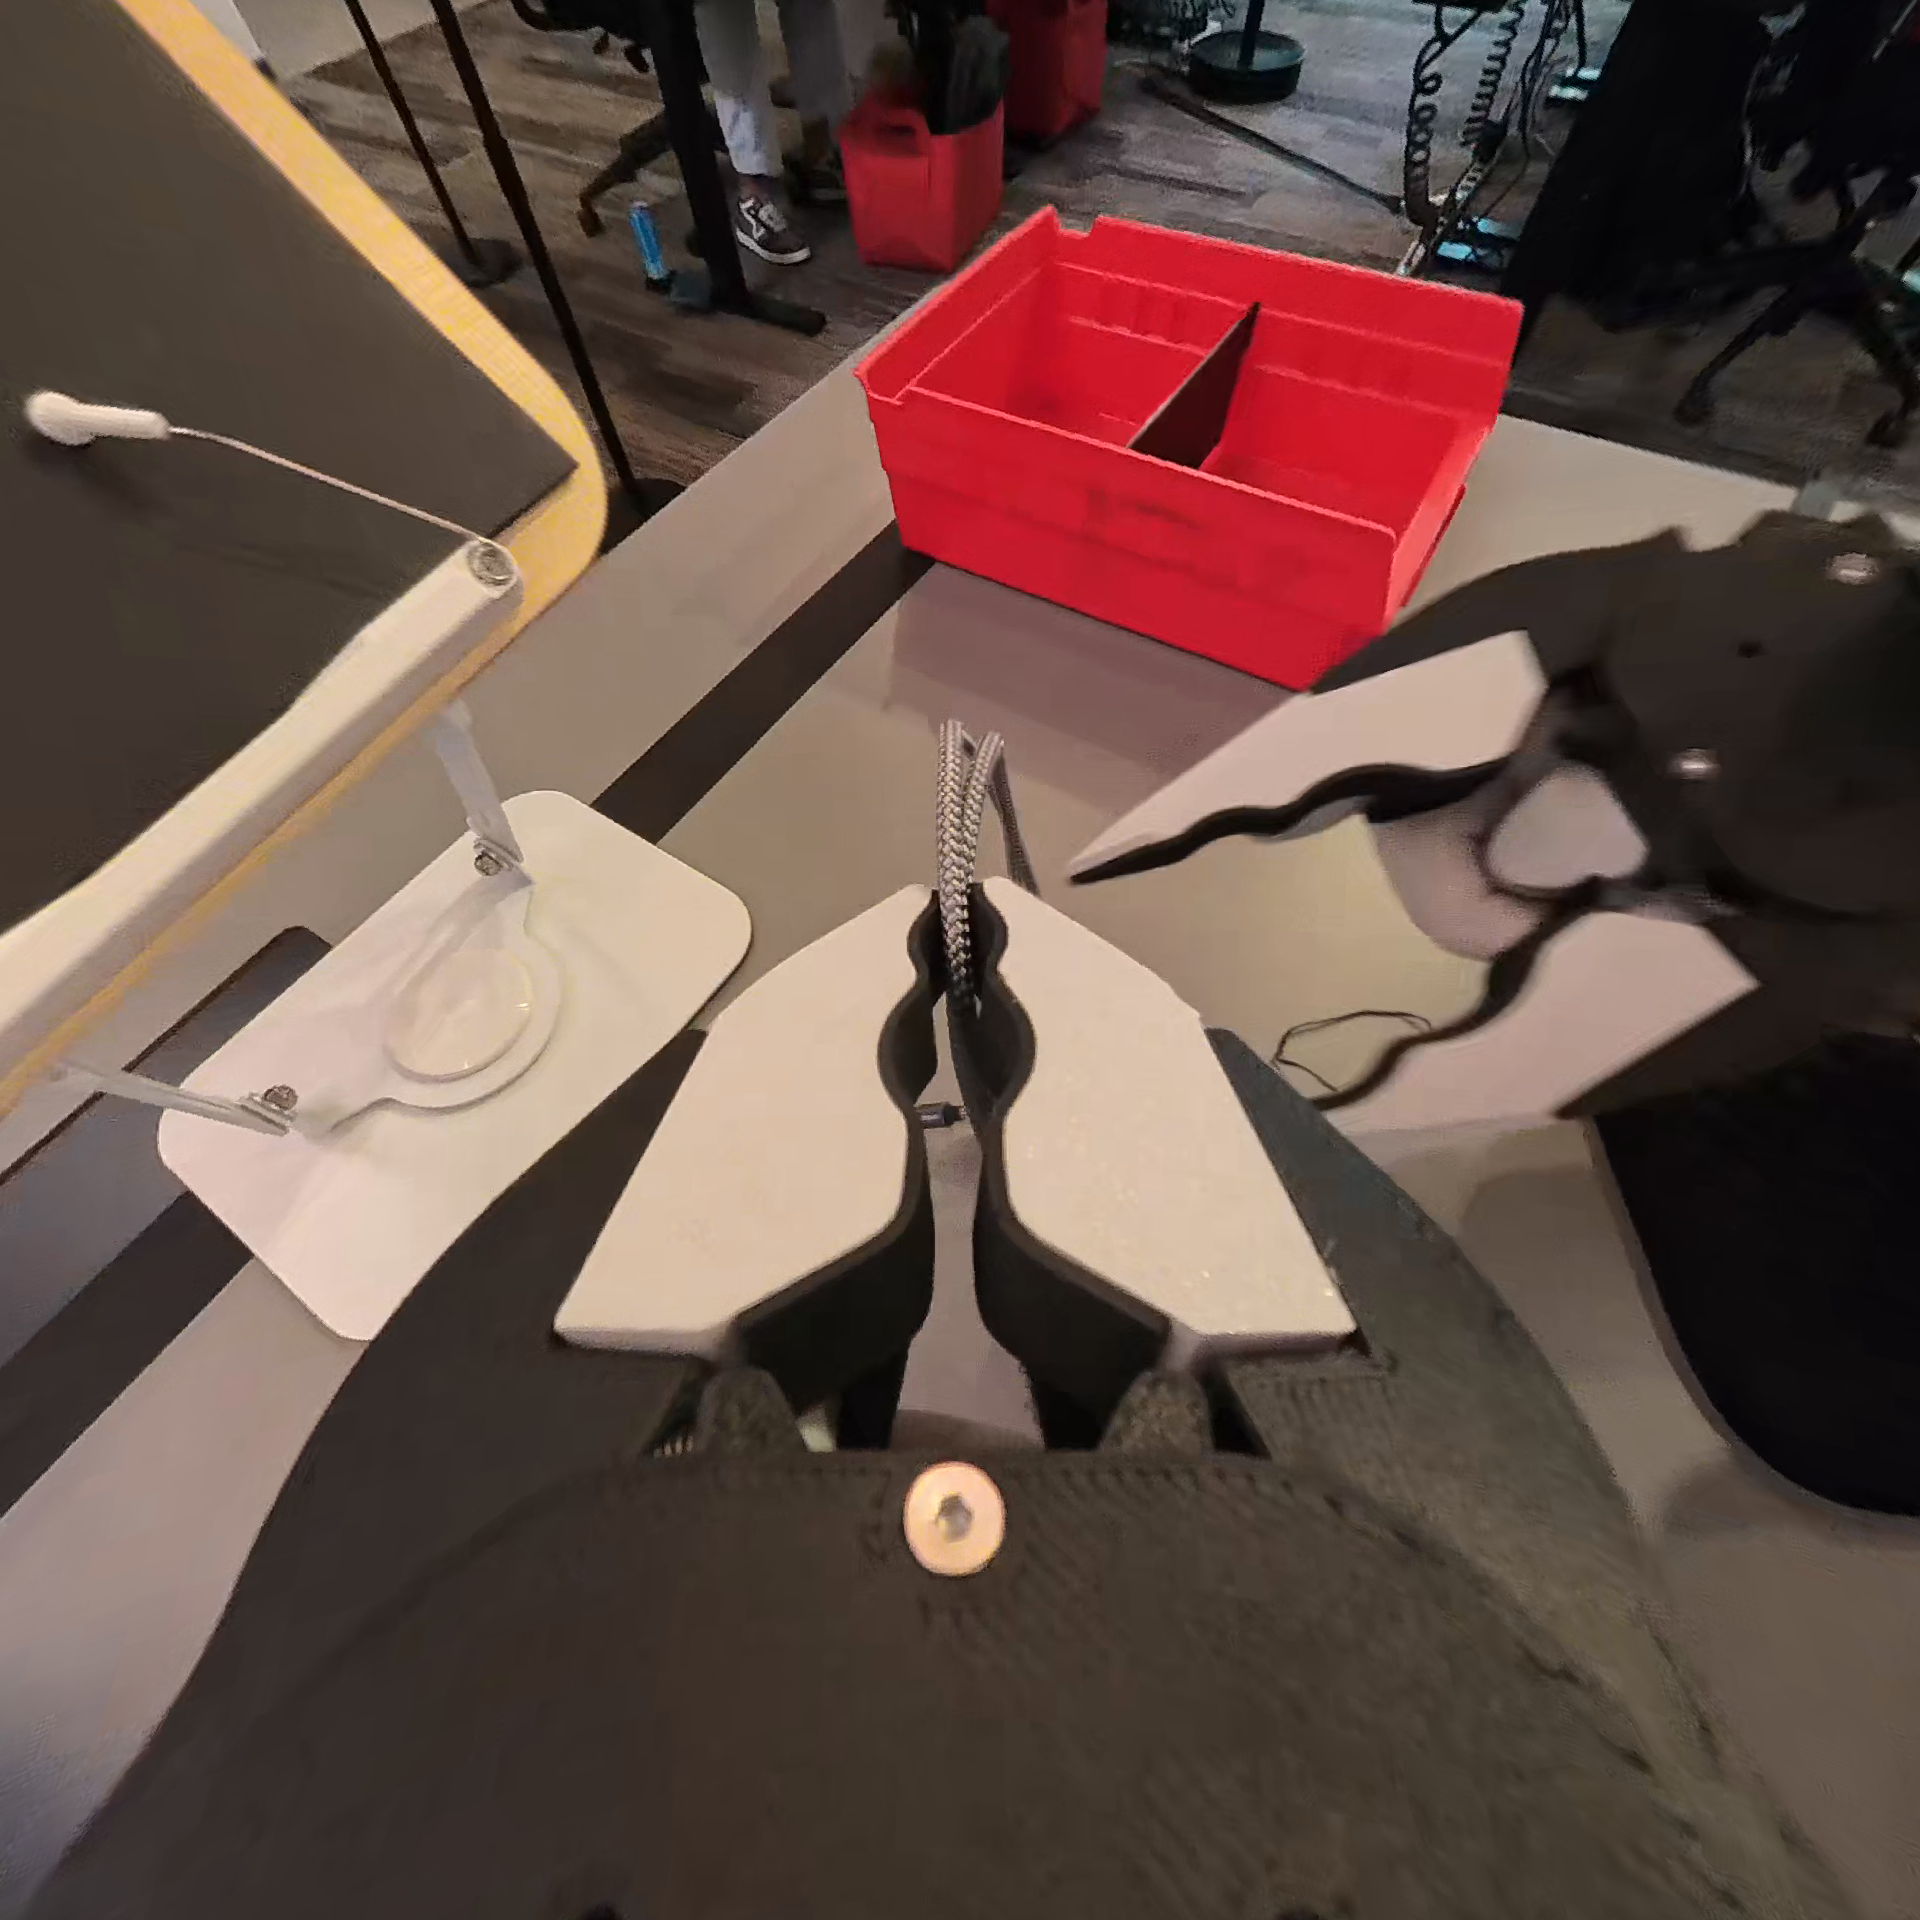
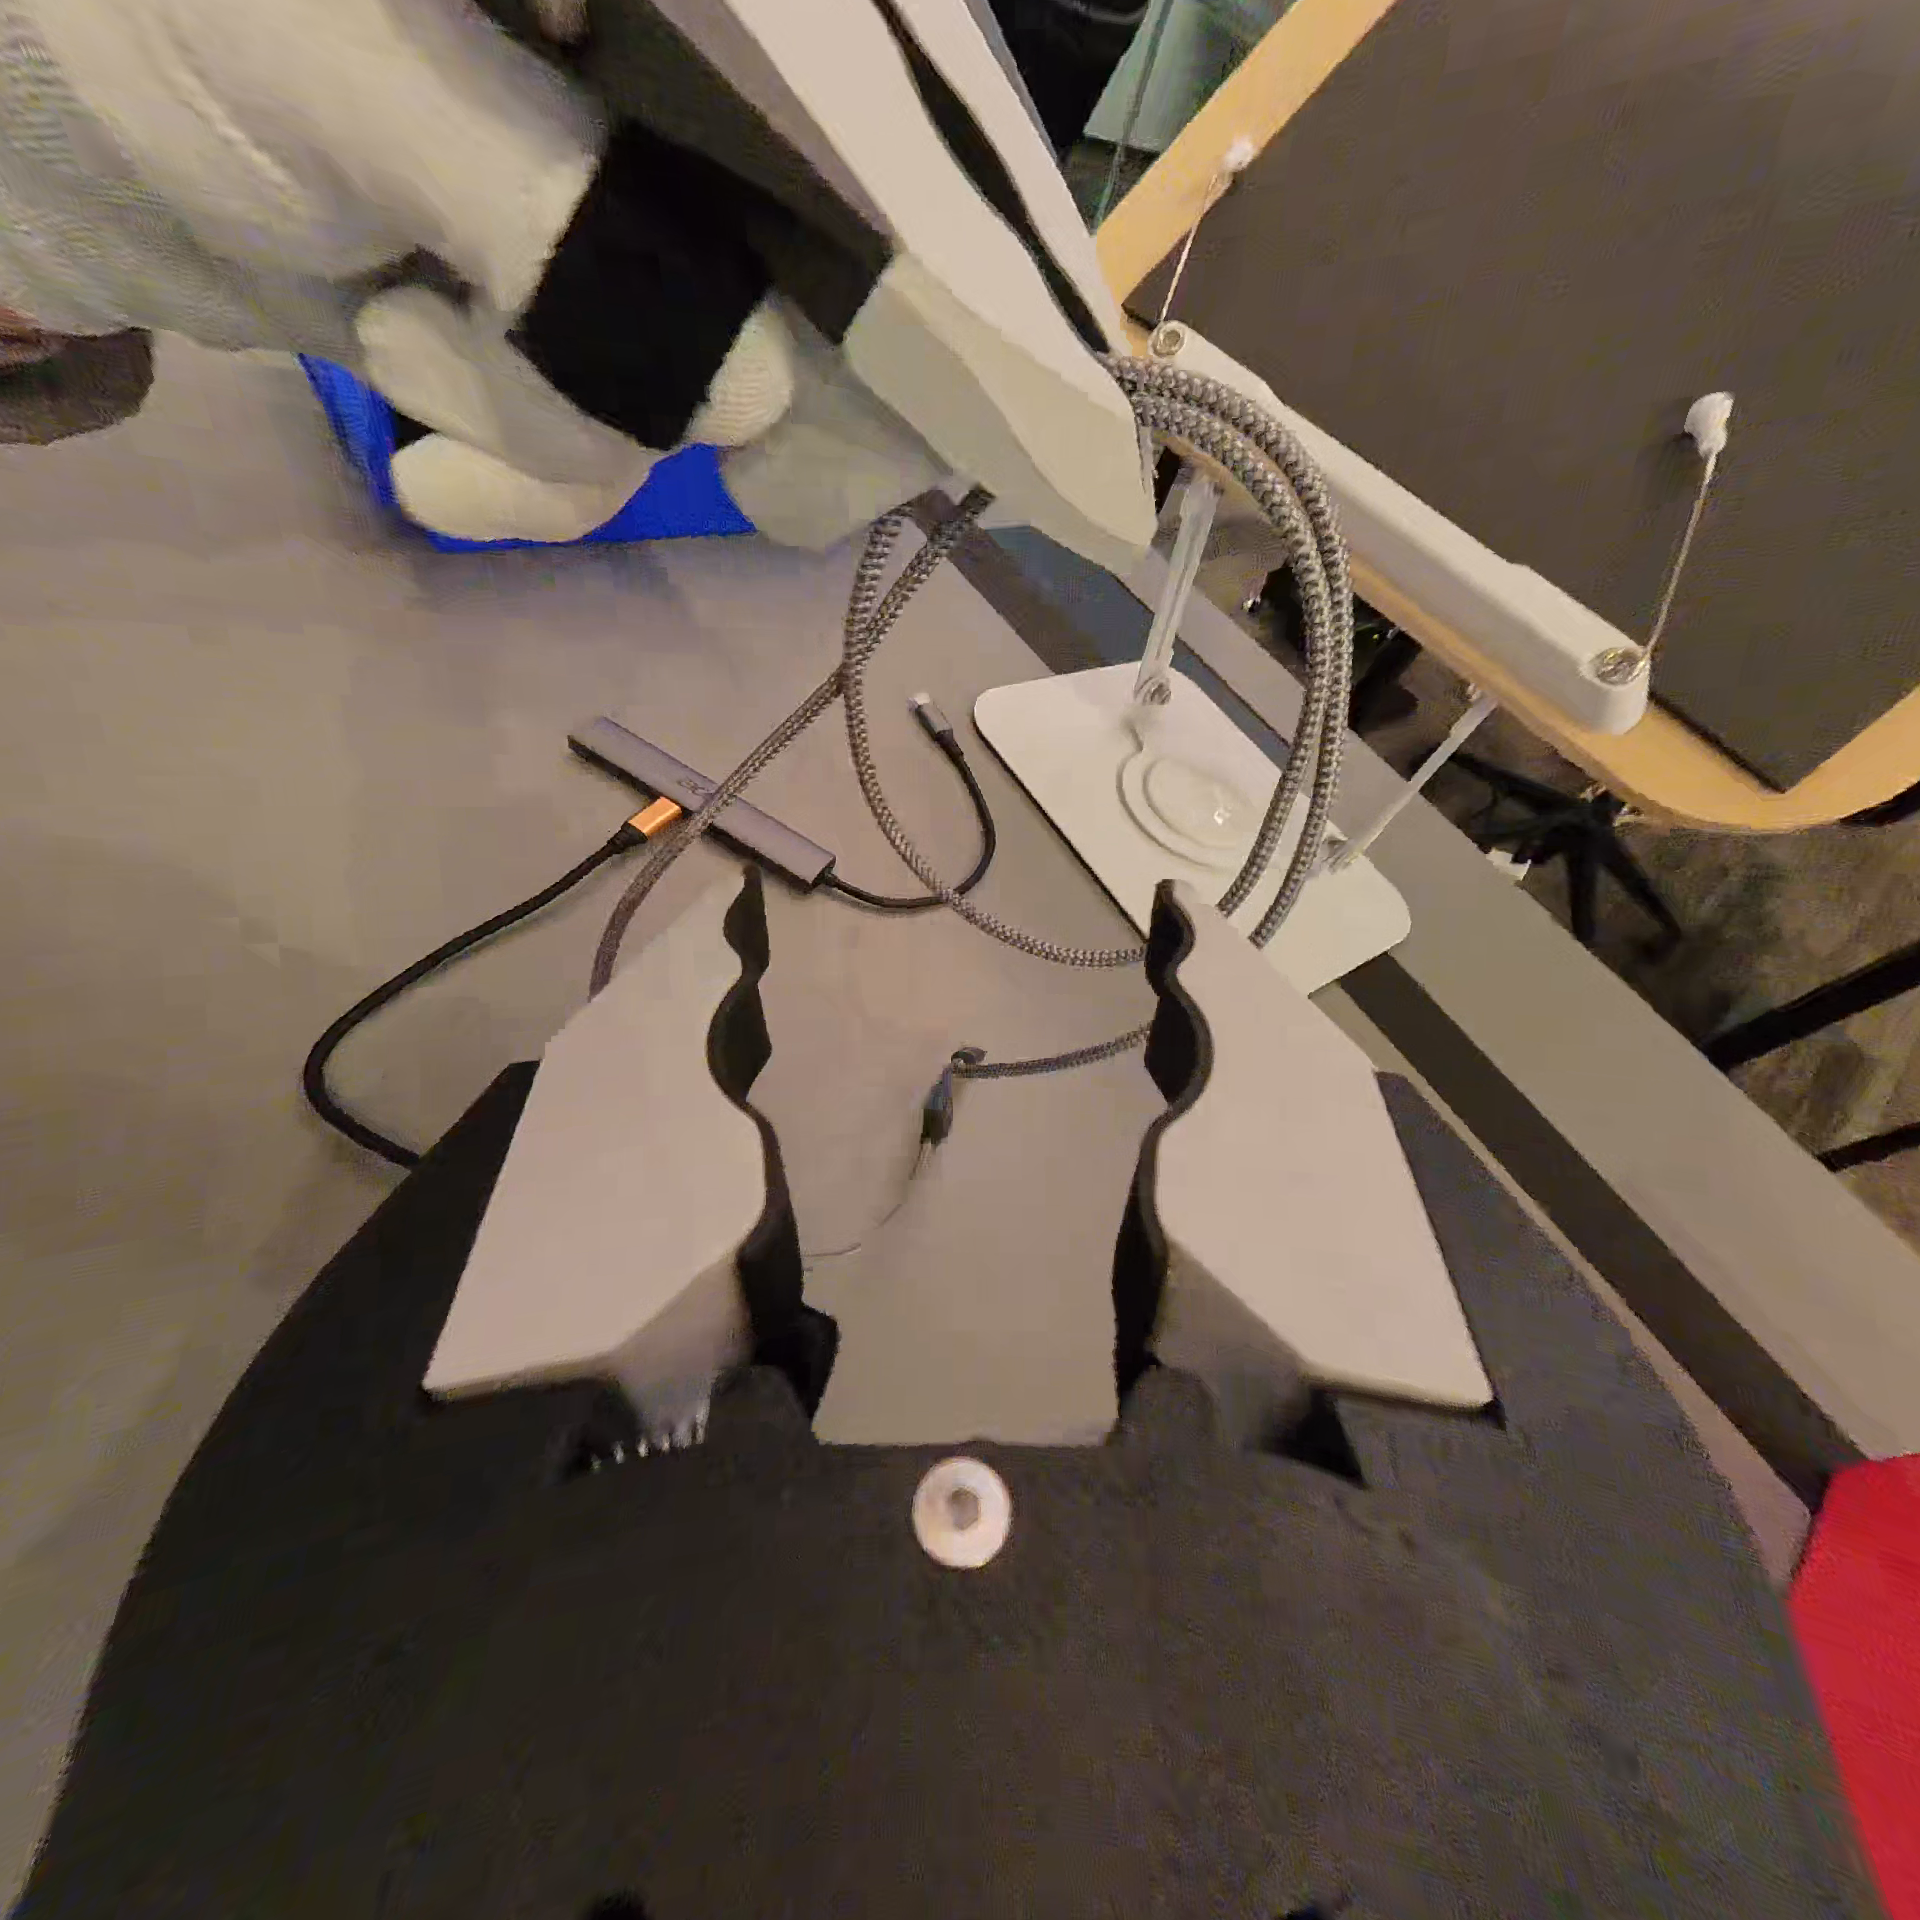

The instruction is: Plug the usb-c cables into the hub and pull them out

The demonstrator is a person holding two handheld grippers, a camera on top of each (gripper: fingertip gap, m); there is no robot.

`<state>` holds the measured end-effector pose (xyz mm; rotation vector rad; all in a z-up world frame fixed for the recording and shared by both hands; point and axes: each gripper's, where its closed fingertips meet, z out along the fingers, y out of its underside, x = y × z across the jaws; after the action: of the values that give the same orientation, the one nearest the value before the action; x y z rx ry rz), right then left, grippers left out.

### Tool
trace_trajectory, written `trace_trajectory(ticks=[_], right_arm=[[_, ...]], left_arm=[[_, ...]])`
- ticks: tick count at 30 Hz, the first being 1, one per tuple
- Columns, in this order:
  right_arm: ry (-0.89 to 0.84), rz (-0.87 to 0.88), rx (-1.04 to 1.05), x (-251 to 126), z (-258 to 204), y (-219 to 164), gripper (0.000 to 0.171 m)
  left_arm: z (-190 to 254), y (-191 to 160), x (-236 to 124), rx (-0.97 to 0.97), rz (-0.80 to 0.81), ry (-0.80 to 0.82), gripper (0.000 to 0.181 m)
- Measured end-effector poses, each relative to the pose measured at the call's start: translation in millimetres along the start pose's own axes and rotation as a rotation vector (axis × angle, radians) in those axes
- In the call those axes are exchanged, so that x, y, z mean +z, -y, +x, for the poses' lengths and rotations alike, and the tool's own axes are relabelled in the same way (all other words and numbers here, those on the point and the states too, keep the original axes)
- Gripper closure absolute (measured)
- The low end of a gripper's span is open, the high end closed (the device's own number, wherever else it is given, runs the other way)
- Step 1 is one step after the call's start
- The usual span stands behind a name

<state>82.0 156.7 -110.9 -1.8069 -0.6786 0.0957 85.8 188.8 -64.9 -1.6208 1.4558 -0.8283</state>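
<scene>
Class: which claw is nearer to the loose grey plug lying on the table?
Right. The right claw hangs open directly over the loose grey plug; the left claw is raised farther off, shut on the braided cable.

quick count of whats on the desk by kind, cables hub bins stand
cables: 2, a braided grey cable looped up into the left gripper, and a black cable with an orange plug in the hub
hub: 1, slim grey hub
bins: 2, red bin and blue bin
stand: 1, white stand
total: 6
</scene>
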Motion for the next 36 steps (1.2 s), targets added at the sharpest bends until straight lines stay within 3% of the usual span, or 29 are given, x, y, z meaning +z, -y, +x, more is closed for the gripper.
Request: trace_trajectory(ticks=[4, 6, 9, 10, 14, 17, 22, 25, 27, 29, 32, 36], right_arm=[[-0.109, 0.111, -0.069, -30, 15, 23, 0.039], [-0.138, 0.111, -0.047, -29, 22, 32, 0.018], [-0.177, 0.086, -0.035, -11, 23, 39, 0.014], [-0.178, 0.09, -0.026, -3, 24, 41, 0.021], [-0.107, 0.172, 0.033, 2, 32, 53, 0.096], [-0.145, 0.138, -0.109, -3, 39, 56, 0.119], [-0.069, 0.068, -0.223, -11, 35, 54, 0.127], [-0.012, 0.067, -0.12, -19, 38, 52, 0.106], [-0.038, 0.122, -0.114, -31, 45, 56, 0.134], [-0.039, 0.125, -0.098, -37, 48, 51, 0.144], [-0.057, 0.091, -0.104, -34, 50, 42, 0.137], [-0.098, -0.002, -0.141, -19, 50, 34, 0.166]], left_arm=[[-8, 6, -5, -0.021, -0.009, -0.013, 0.179], [-5, 8, -5, -0.002, -0.022, -0.011, 0.179], [8, 15, -1, 0.025, -0.037, -0.027, 0.179], [15, 17, 0, 0.029, -0.041, -0.05, 0.179], [30, 17, 0, 0.105, -0.101, -0.103, 0.179], [28, 19, -2, 0.15, -0.116, -0.093, 0.179], [29, 18, -5, 0.19, -0.137, -0.143, 0.179], [26, 21, -9, 0.213, -0.129, -0.129, 0.179], [24, 23, -12, 0.215, -0.114, -0.135, 0.179], [21, 22, -15, 0.202, -0.121, -0.143, 0.179], [20, 23, -18, 0.201, -0.135, -0.16, 0.179], [21, 29, -20, 0.227, -0.139, -0.151, 0.179]])
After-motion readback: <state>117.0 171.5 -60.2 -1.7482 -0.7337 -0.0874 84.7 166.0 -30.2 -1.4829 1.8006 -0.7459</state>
